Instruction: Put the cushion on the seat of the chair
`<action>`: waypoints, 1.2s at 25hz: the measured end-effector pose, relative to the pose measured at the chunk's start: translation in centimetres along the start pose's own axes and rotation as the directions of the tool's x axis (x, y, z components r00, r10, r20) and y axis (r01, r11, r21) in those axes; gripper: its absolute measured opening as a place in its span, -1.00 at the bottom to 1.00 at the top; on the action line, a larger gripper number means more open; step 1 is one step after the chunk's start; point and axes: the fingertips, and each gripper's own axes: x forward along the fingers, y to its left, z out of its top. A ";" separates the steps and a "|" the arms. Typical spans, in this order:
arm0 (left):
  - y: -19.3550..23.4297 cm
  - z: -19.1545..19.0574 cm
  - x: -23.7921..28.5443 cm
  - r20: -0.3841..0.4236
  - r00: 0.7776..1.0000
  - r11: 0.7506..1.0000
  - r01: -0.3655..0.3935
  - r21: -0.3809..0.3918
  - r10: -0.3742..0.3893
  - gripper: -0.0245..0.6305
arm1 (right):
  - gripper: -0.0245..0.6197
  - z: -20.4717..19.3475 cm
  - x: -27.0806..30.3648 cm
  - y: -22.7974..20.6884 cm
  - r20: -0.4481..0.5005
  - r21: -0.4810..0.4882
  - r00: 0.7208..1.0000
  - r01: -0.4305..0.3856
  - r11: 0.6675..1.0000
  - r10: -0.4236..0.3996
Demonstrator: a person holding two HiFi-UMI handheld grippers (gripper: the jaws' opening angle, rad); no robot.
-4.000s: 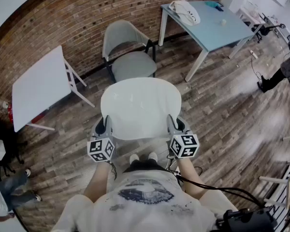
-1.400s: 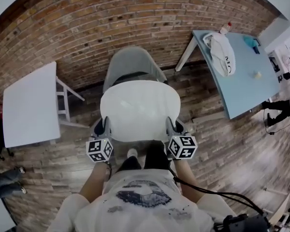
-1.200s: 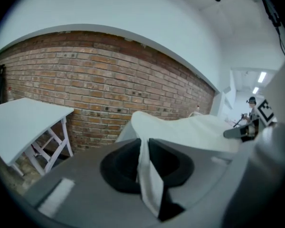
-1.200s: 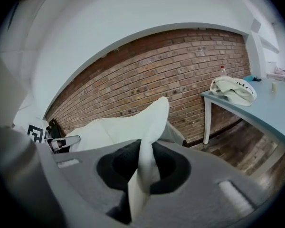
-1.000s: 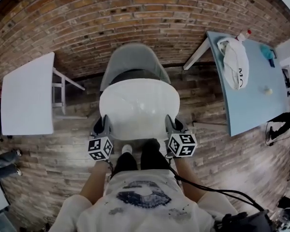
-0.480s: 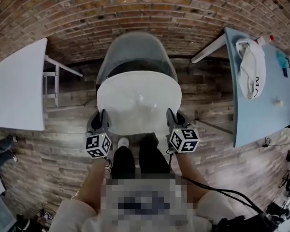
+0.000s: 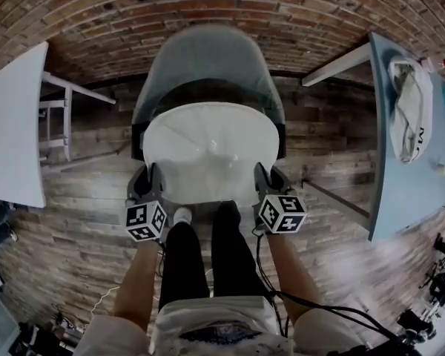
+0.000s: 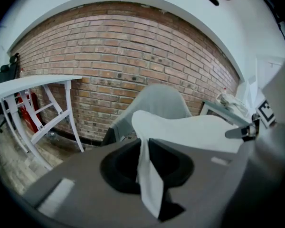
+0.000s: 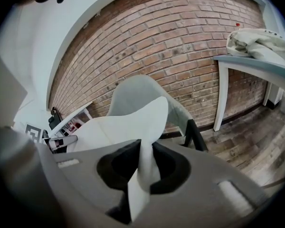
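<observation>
1. White cushion [image 7: 211, 150] lies flat over the grey chair's [image 7: 200, 58] seat; contact cannot be told.
2. The left gripper [image 7: 150, 182] tilts forward and down, its fingers [image 8: 121, 161] clamped on the cushion's near left edge.
3. The right gripper [image 7: 265, 181] mirrors it, fingers closed on the near right edge.
4. Both forearms [image 7: 288, 269] extend forward, flanking the person's legs [image 7: 208, 258].

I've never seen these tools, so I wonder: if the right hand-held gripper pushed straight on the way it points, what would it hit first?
The right hand-held gripper is shut on the white cushion, which leads; beyond it, probably the backrest of the grey chair, though depth is unclear.
</observation>
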 end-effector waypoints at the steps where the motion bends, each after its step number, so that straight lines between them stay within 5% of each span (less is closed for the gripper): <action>1: 0.2 -0.8 0.7 -0.003 1.000 1.000 0.000 0.003 0.000 -0.79 | -0.79 -0.6 0.8 -0.4 -0.004 0.000 1.000 0.002 1.000 -0.002; 16: 3.3 -10.1 8.3 -0.067 0.998 1.000 -0.010 0.012 0.010 -0.79 | -0.79 -8.8 10.5 -4.7 -0.069 0.001 0.998 0.008 1.000 -0.008; 30: 4.6 -16.0 11.4 -0.140 0.989 0.999 -0.036 0.008 0.037 -0.79 | -0.79 -13.2 13.4 -7.7 -0.124 0.013 0.991 0.046 0.999 -0.044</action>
